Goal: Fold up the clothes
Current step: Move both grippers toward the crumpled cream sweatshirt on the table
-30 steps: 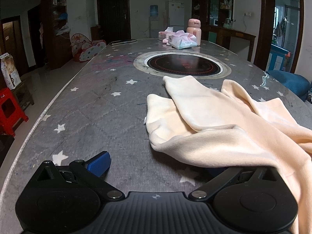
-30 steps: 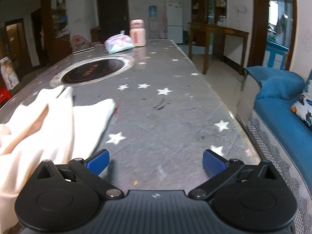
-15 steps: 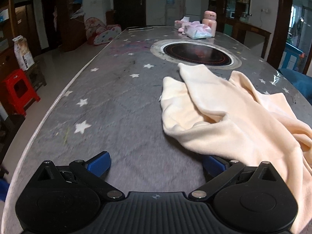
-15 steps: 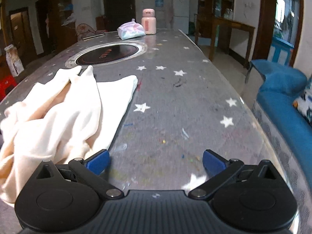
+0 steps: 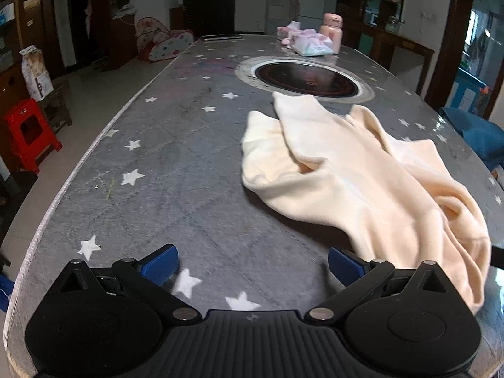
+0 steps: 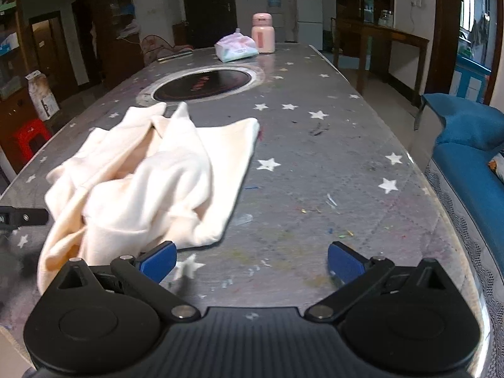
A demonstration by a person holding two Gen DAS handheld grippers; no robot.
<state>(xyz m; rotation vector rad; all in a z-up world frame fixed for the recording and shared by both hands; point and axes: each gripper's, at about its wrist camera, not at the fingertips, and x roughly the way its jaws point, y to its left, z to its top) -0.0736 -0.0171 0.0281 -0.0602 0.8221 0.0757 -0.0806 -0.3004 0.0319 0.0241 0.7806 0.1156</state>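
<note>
garment: cream garment (image 5: 356, 176) lies crumpled on the table (image 5: 176, 170), just this side of the round cooktop (image 5: 307, 77); layers overlap, not yet spread, so no fold is made.
left hand-held gripper: left hand-held gripper (image 5: 252, 263) spread wide, holding nothing; sits left of the garment on the side away from the cooktop, right pad just beside the cloth edge, likely lining up for that edge.
right hand-held gripper: right hand-held gripper (image 6: 252, 260) spread wide, empty; on the garment's right, left pad touching or just beside the bunched hem, can't tell which.
stage: start, probably flattening first.
background: pink bottle (image 6: 263, 33) and wipes pack (image 6: 236, 48) beyond the cooktop, well apart from the garment.
</note>
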